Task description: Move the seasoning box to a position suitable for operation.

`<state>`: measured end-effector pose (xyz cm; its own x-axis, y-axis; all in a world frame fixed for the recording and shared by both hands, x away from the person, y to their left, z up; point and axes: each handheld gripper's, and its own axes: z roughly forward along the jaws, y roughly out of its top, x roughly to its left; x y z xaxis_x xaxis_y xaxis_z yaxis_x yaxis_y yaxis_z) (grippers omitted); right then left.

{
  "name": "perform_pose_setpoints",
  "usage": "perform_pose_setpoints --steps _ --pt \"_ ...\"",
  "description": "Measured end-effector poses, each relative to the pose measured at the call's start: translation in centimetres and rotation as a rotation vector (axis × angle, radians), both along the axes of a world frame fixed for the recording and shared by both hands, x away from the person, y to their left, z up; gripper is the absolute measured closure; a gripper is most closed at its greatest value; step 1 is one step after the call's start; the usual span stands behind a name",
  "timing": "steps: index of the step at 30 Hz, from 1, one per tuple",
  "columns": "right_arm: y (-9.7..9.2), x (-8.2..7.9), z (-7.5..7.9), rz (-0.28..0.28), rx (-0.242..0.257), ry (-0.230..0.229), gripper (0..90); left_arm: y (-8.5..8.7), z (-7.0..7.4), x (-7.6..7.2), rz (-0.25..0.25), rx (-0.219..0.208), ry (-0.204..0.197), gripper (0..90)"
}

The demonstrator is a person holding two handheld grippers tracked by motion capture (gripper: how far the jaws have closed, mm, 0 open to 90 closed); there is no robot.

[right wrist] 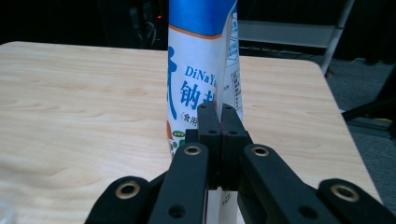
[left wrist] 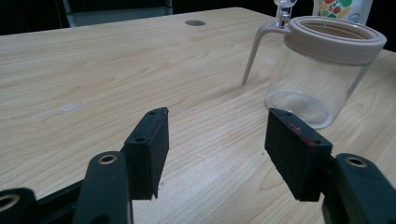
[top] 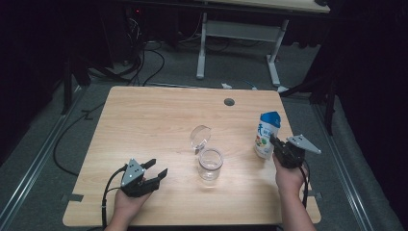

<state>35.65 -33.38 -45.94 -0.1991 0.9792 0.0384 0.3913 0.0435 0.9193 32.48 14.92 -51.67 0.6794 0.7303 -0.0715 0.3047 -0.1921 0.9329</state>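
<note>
A white pouch with a blue top (top: 266,134) (right wrist: 201,60) stands near the table's right edge. My right gripper (top: 273,140) (right wrist: 219,112) is shut on the pouch's side seam, its jaws pressed together on the thin edge. A clear glass jar (top: 210,163) (left wrist: 322,70) with a beige rim stands mid-table, and its round clear lid (top: 199,135) is tipped up behind it. Left of the jar, my left gripper (top: 158,169) (left wrist: 217,135) rests low over the wood, open, with nothing between its pads and pointing toward the jar.
The light wooden table (top: 154,115) has a round cable hole (top: 229,102) (left wrist: 194,22) at its far side. Behind it are a white desk frame (top: 202,48) and cables on the floor (top: 144,62). Bare wood lies to the far left.
</note>
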Motion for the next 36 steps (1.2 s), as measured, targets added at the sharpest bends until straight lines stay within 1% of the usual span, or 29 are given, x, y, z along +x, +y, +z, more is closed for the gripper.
perform_pose_setpoints --steps 1,2,3,4,5,6,7,8,9,11,12,13,14,16,17,18,19,20,23,26,27,28,29,30,31,33,34,35,36 --pt "0.0 0.0 0.0 0.000 0.000 0.000 90.0 0.0 0.0 0.0 -0.002 0.000 -0.001 39.9" --pt "0.1 -0.5 0.2 0.016 -0.001 0.019 90.0 0.0 0.0 0.0 -0.003 -0.001 -0.004 39.9" --pt "0.1 -0.5 0.2 0.016 -0.001 0.019 90.0 0.0 0.0 0.0 -0.005 0.000 -0.005 39.9" --pt "0.2 -0.8 0.2 0.027 -0.003 0.028 90.0 -0.1 0.0 0.0 -0.006 0.000 -0.004 39.9" --pt "0.3 -1.1 0.3 0.037 -0.007 0.037 90.0 -0.1 0.0 0.0 -0.008 0.000 -0.004 39.9" --pt "0.6 -1.5 0.4 0.056 -0.023 0.059 90.0 -0.2 0.0 -0.1 -0.012 0.000 -0.007 39.9" --pt "0.6 -1.5 0.4 0.056 -0.023 0.059 90.0 -0.2 0.0 -0.1 -0.012 0.000 -0.007 39.9" --pt "0.9 -2.0 0.5 0.076 -0.036 0.078 90.0 -0.2 0.0 -0.1 -0.014 -0.001 -0.009 39.9" --pt "0.9 -2.0 0.5 0.076 -0.036 0.078 90.0 -0.2 0.0 -0.1 -0.016 0.002 -0.010 39.9" --pt "1.0 -2.3 0.7 0.089 -0.042 0.093 90.0 -0.3 0.0 -0.2 -0.021 0.002 -0.014 39.9" --pt "1.1 -2.5 0.8 0.095 -0.043 0.105 90.0 -0.3 0.0 -0.2 -0.022 0.002 -0.014 39.9" --pt "1.4 -2.7 1.1 0.113 -0.060 0.130 90.0 -0.4 0.0 -0.2 -0.023 0.001 -0.014 39.9" --pt "1.4 -2.7 1.1 0.113 -0.060 0.130 90.0 -0.4 0.0 -0.2 -0.025 0.002 -0.013 39.9" --pt "1.6 -2.9 1.4 0.129 -0.065 0.151 90.0 -0.4 0.0 -0.2 -0.025 0.002 -0.016 39.9" --pt "1.7 -2.9 1.6 0.137 -0.080 0.157 90.0 -0.4 0.0 -0.2 -0.024 0.001 -0.017 39.9" --pt "1.8 -3.0 1.8 0.139 -0.074 0.179 90.0 -0.4 0.0 -0.2 -0.025 0.000 -0.017 39.9" --pt "1.8 -3.0 1.9 0.146 -0.075 0.185 90.0 -0.4 0.0 -0.2 -0.025 0.000 -0.018 39.9" --pt "1.8 -3.0 2.1 0.149 -0.067 0.201 90.0 -0.4 0.0 -0.2 -0.025 0.001 -0.019 39.9" --pt "1.8 -3.1 2.6 0.163 -0.086 0.235 90.0 -0.4 -0.1 -0.2 -0.030 0.007 -0.020 39.9" --pt "1.8 -3.0 3.1 0.169 -0.087 0.276 90.0 -0.5 0.0 -0.2 -0.033 0.005 -0.021 39.9" --pt "1.8 -3.0 3.4 0.179 -0.097 0.303 90.0 -0.5 0.0 -0.2 -0.035 0.006 -0.022 39.9" --pt "1.8 -2.9 3.6 0.185 -0.108 0.315 90.0 -0.5 0.0 -0.3 -0.037 0.006 -0.022 39.9" --pt "1.8 -2.9 3.6 0.185 -0.108 0.315 90.0 -0.6 -0.1 -0.3 -0.039 0.005 -0.023 39.9" --pt "1.9 -2.8 4.0 0.190 -0.116 0.345 90.0 -0.6 -0.1 -0.3 -0.042 0.008 -0.024 39.9" --pt "1.9 -2.8 4.0 0.190 -0.116 0.345 90.0 -0.6 -0.1 -0.3 -0.044 0.009 -0.025 39.9" --pt "2.0 -2.7 4.3 0.200 -0.137 0.370 90.0 -0.7 -0.1 -0.3 -0.045 0.008 -0.026 39.8" --pt "2.1 -2.6 4.6 0.210 -0.164 0.395 90.0 -0.7 0.0 -0.3 -0.048 0.010 -0.026 39.8" --pt "2.1 -2.6 4.6 0.210 -0.164 0.395 90.0 -0.7 0.0 -0.4 -0.050 0.012 -0.028 39.8" --pt "2.2 -2.6 4.8 0.212 -0.175 0.406 90.0 -0.8 0.0 -0.4 -0.052 0.012 -0.028 39.8"
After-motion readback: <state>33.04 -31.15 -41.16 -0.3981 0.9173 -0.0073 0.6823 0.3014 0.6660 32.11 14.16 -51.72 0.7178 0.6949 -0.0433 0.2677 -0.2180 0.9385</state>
